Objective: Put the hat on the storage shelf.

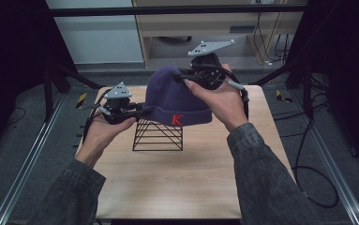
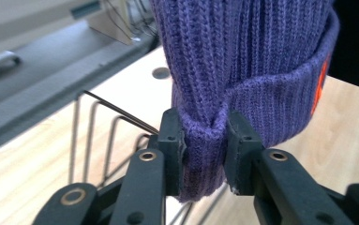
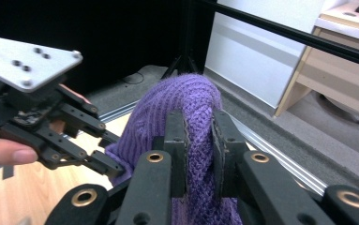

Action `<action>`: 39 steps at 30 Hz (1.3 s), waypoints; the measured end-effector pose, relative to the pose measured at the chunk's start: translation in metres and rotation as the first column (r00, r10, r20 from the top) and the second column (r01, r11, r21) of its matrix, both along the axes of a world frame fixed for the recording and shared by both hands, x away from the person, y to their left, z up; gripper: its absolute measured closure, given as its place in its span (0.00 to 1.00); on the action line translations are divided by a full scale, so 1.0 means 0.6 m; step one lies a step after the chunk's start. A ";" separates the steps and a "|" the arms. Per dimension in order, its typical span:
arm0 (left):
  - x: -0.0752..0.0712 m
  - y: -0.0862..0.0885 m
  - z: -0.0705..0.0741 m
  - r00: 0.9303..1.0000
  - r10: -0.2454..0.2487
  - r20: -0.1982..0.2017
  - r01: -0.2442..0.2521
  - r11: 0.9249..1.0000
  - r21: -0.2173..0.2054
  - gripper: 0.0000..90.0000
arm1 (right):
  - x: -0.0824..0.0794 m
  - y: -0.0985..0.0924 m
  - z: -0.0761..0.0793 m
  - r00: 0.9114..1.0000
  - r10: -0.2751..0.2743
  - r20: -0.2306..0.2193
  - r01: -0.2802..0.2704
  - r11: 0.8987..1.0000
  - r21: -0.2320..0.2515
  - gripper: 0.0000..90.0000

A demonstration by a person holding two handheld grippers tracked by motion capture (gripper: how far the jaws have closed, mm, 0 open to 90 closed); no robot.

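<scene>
A purple knit beanie [image 1: 172,96] with a red K on its cuff hangs stretched between my two grippers, just over a black wire rack [image 1: 158,136] on the wooden table [image 1: 191,178]. My left gripper [image 1: 142,111] is shut on the cuff's left edge; in the left gripper view the pads [image 2: 172,140] pinch a fold of the beanie [image 2: 243,47], with the rack [image 2: 97,136] behind. My right gripper [image 1: 182,77] is shut on the crown at the far side. In the right gripper view its jaws [image 3: 199,136] squeeze the beanie [image 3: 186,93], and the left gripper [image 3: 112,167] shows at left.
The table's edges lie close on both sides, with metal rails [image 1: 27,154] on the floor along them. Black frame legs [image 1: 60,77] stand at the far corners. Cables [image 1: 308,159] trail on the floor at right. A pale desk [image 1: 214,23] stands behind.
</scene>
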State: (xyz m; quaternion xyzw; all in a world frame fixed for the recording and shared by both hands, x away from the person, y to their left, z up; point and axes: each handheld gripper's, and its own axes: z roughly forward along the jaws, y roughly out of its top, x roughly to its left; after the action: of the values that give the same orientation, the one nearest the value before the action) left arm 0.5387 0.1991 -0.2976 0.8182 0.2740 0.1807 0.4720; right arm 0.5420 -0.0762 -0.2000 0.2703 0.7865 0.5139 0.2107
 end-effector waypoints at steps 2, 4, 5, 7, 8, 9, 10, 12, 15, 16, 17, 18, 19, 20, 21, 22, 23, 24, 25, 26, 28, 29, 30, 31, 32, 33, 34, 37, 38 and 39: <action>0.003 0.004 0.003 1.000 0.030 0.007 -0.030 1.000 -0.006 0.80 | 0.010 -0.002 -0.001 1.000 -0.013 -0.009 0.013 1.000 0.007 0.87; 0.008 0.011 0.005 0.999 0.048 0.003 -0.048 0.999 -0.006 0.80 | 0.021 -0.002 -0.005 1.000 -0.022 -0.020 0.022 1.000 0.007 0.87; 0.010 0.014 0.005 0.998 0.057 0.000 -0.057 0.998 -0.006 0.80 | 0.027 -0.001 -0.008 0.999 -0.026 -0.029 0.026 1.000 0.006 0.87; 0.015 0.021 0.006 0.997 0.073 -0.001 -0.073 0.997 -0.011 0.81 | 0.038 0.002 -0.014 0.999 -0.032 -0.039 0.032 0.999 0.007 0.87; 0.017 0.024 0.005 0.997 0.080 -0.003 -0.080 0.997 -0.012 0.81 | 0.042 0.005 -0.017 0.998 -0.037 -0.045 0.037 0.999 0.005 0.87; 0.018 0.027 0.005 0.996 0.084 -0.003 -0.084 0.996 -0.011 0.81 | 0.047 0.007 -0.020 0.998 -0.037 -0.048 0.037 0.999 0.005 0.87; 0.021 0.032 0.003 0.996 0.092 -0.001 -0.092 0.996 0.002 0.81 | 0.053 0.012 -0.025 0.997 -0.041 -0.060 0.042 0.999 0.008 0.87; 0.021 0.034 0.003 0.995 0.099 0.000 -0.099 0.995 0.009 0.81 | 0.056 0.014 -0.028 0.997 -0.042 -0.064 0.043 0.999 0.006 0.87; 0.024 0.043 0.002 0.993 0.118 0.005 -0.118 0.993 0.019 0.81 | 0.064 0.022 -0.034 0.996 -0.042 -0.074 0.043 0.999 0.005 0.87; 0.025 0.046 0.002 0.993 0.121 0.003 -0.121 0.992 0.019 0.81 | 0.066 0.025 -0.036 0.996 -0.042 -0.080 0.043 0.999 0.004 0.87; 0.026 0.048 0.001 0.992 0.125 0.002 -0.125 0.992 0.022 0.81 | 0.067 0.028 -0.037 0.996 -0.043 -0.080 0.043 0.999 -0.001 0.87; 0.027 0.050 0.000 0.992 0.129 0.002 -0.129 0.991 0.026 0.81 | 0.070 0.031 -0.039 0.996 -0.042 -0.081 0.042 0.999 -0.001 0.87; 0.027 0.052 0.000 0.991 0.135 0.000 -0.135 0.990 0.029 0.81 | 0.071 0.034 -0.040 0.995 -0.043 -0.088 0.043 0.999 -0.005 0.87; 0.027 0.054 -0.001 0.990 0.138 0.006 -0.138 0.990 0.031 0.81 | 0.074 0.037 -0.042 0.996 -0.043 -0.084 0.042 0.999 -0.011 0.87; 0.027 0.056 -0.002 0.990 0.144 0.009 -0.144 0.989 0.029 0.81 | 0.076 0.039 -0.044 0.995 -0.045 -0.089 0.044 0.999 -0.011 0.87; 0.027 0.058 -0.004 0.989 0.149 0.007 -0.149 0.988 0.028 0.82 | 0.079 0.041 -0.046 0.995 -0.045 -0.093 0.044 0.999 -0.016 0.87; 0.028 0.060 -0.007 0.988 0.153 0.003 -0.153 0.988 0.026 0.82 | 0.081 0.043 -0.048 0.994 -0.048 -0.097 0.046 0.999 -0.019 0.87; 0.029 0.062 -0.011 0.988 0.155 -0.001 -0.155 0.988 0.022 0.82 | 0.084 0.044 -0.051 0.994 -0.049 -0.102 0.047 0.999 -0.020 0.87; 0.029 0.064 -0.015 0.988 0.155 -0.003 -0.155 0.988 0.027 0.82 | 0.086 0.046 -0.054 0.993 -0.048 -0.104 0.046 0.999 -0.023 0.87; 0.030 0.068 -0.022 0.987 0.162 -0.009 -0.161 0.987 0.026 0.82 | 0.089 0.050 -0.061 0.993 -0.049 -0.111 0.046 0.999 -0.030 0.87; 0.029 0.070 -0.028 0.986 0.169 -0.008 -0.168 0.985 0.034 0.82 | 0.090 0.055 -0.067 0.992 -0.047 -0.115 0.043 0.998 -0.037 0.86; 0.029 0.071 -0.030 0.985 0.170 -0.011 -0.169 0.985 0.033 0.82 | 0.090 0.057 -0.069 0.993 -0.046 -0.111 0.041 0.998 -0.044 0.86; 0.029 0.071 -0.030 0.985 0.170 -0.011 -0.169 0.985 0.033 0.82 | 0.090 0.059 -0.071 0.993 -0.045 -0.111 0.040 0.998 -0.048 0.86; 0.028 0.074 -0.034 0.986 0.168 -0.015 -0.167 0.985 0.034 0.82 | 0.091 0.060 -0.073 0.993 -0.043 -0.112 0.038 0.998 -0.046 0.86; 0.028 0.075 -0.035 0.986 0.166 -0.015 -0.165 0.986 0.038 0.82 | 0.091 0.061 -0.074 0.993 -0.041 -0.113 0.036 0.998 -0.044 0.86; 0.027 0.077 -0.037 0.986 0.167 -0.016 -0.166 0.985 0.038 0.82 | 0.091 0.062 -0.075 0.993 -0.041 -0.115 0.036 0.998 -0.046 0.86; 0.027 0.078 -0.039 0.985 0.170 -0.015 -0.169 0.985 0.035 0.82 | 0.091 0.063 -0.076 0.992 -0.038 -0.117 0.033 0.998 -0.045 0.86; 0.027 0.082 -0.043 0.985 0.173 -0.019 -0.172 0.984 0.039 0.82 | 0.089 0.068 -0.078 0.993 -0.031 -0.114 0.025 0.998 -0.053 0.86; 0.027 0.082 -0.043 0.985 0.173 -0.019 -0.172 0.984 0.039 0.82 | 0.089 0.068 -0.078 0.993 -0.031 -0.114 0.025 0.998 -0.053 0.86; 0.026 0.083 -0.045 0.984 0.176 -0.015 -0.175 0.983 0.046 0.82 | 0.088 0.070 -0.078 0.993 -0.029 -0.115 0.023 0.998 -0.054 0.86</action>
State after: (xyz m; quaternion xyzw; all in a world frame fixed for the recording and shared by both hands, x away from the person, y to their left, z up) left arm 0.5545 0.2487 -0.3244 0.8028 0.3455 0.2200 0.4333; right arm 0.5948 -0.0340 -0.2468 0.3042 0.8070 0.4736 0.1787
